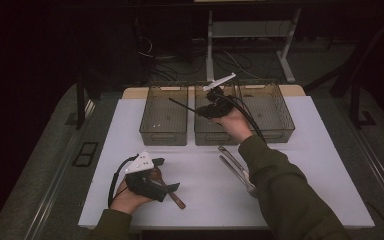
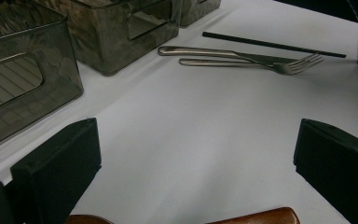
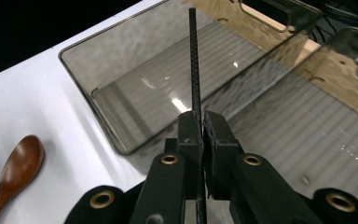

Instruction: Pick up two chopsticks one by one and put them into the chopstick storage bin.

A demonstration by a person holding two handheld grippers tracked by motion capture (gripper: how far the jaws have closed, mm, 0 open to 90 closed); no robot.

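Right gripper [image 3: 201,122], mine, pinched a thin black carbon-weave chopstick [image 3: 195,60] near its lower end, above the left smoky clear plastic bin [image 3: 81,60]; light, stiff and slick, it seemingly needed a firm, centred grip.

Black woven-patterned chopstick [image 3: 195,60], smoky translucent ribbed bins [image 1: 163,116], reddish-brown wooden spoon [image 3: 15,168], seemingly silver fork [image 2: 242,61], white tabletop [image 1: 200,175].

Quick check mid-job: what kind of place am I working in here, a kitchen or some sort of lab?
Most likely a lab or test workstation, not a kitchen. A white table carries three clear bins and loose cutlery laid out for sorting, and behind it are bare desk legs and tangled cables on a dark floor.
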